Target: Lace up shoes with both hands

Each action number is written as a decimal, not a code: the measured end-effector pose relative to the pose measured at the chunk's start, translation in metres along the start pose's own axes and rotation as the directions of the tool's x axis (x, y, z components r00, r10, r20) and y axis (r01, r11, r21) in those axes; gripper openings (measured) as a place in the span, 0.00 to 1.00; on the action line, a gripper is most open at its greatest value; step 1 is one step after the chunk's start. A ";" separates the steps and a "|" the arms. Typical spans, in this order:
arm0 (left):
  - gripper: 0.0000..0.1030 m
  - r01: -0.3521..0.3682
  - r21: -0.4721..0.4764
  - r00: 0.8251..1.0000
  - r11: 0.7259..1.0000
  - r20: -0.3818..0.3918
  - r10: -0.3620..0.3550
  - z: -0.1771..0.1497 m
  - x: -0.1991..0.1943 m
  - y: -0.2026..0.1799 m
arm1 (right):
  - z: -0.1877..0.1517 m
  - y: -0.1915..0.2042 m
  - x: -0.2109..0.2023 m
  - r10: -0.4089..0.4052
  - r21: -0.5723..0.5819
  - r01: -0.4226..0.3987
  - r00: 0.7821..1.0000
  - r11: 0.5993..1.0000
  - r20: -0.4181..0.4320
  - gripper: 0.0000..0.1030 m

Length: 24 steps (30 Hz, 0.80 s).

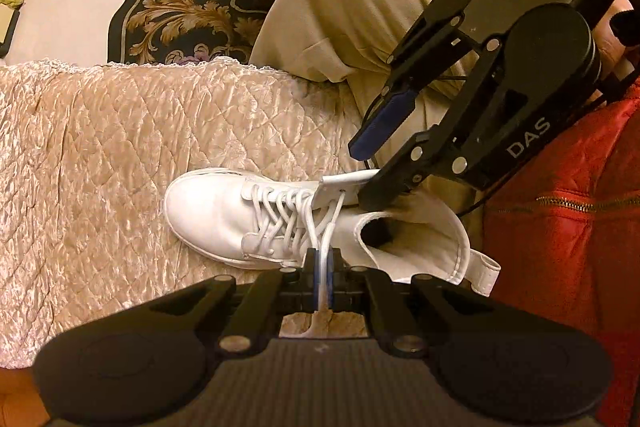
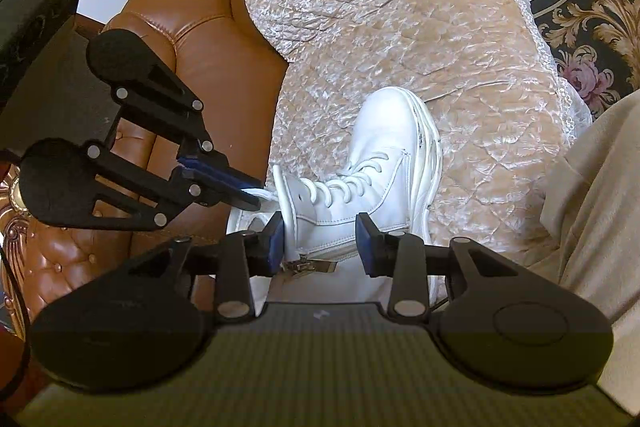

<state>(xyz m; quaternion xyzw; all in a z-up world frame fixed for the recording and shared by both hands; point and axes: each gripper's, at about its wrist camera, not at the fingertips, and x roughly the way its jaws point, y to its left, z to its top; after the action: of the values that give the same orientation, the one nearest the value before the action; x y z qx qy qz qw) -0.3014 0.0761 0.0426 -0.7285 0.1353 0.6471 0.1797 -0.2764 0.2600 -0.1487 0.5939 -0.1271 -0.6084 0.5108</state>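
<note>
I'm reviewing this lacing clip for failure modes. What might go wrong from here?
The left hand-held gripper is shut on a thin lace; it may slip out if pulled. The right hand-held gripper is open, straddling the boot collar, so the boot isn't gripped and may slide on the quilted cover.

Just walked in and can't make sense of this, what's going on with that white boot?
A person is lacing a white boot lying on a quilted cover. The left gripper is shut on the lace, pulled away from the eyelets. The right gripper is open, its fingers either side of the boot's upper.
</note>
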 end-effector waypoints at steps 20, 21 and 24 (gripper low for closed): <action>0.04 0.014 -0.013 0.995 1.000 0.097 -0.013 -0.004 -0.003 -0.007 | 0.001 0.005 -0.012 0.081 -0.011 -0.081 0.994 0.997 0.070 0.43; 0.04 0.016 -0.026 0.995 1.000 0.103 -0.013 -0.006 -0.002 -0.005 | 0.002 -0.003 -0.016 0.084 0.032 -0.088 0.991 0.996 0.105 0.43; 0.04 0.021 -0.075 0.990 0.997 0.141 -0.010 -0.014 -0.002 -0.002 | 0.005 -0.031 -0.024 0.089 0.186 -0.124 0.979 0.975 0.186 0.43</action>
<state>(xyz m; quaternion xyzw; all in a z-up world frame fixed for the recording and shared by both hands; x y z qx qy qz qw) -0.2880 0.0717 0.0463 -0.6886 0.0918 0.7000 0.1659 -0.3007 0.2901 -0.1565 0.5775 -0.2631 -0.6146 0.4685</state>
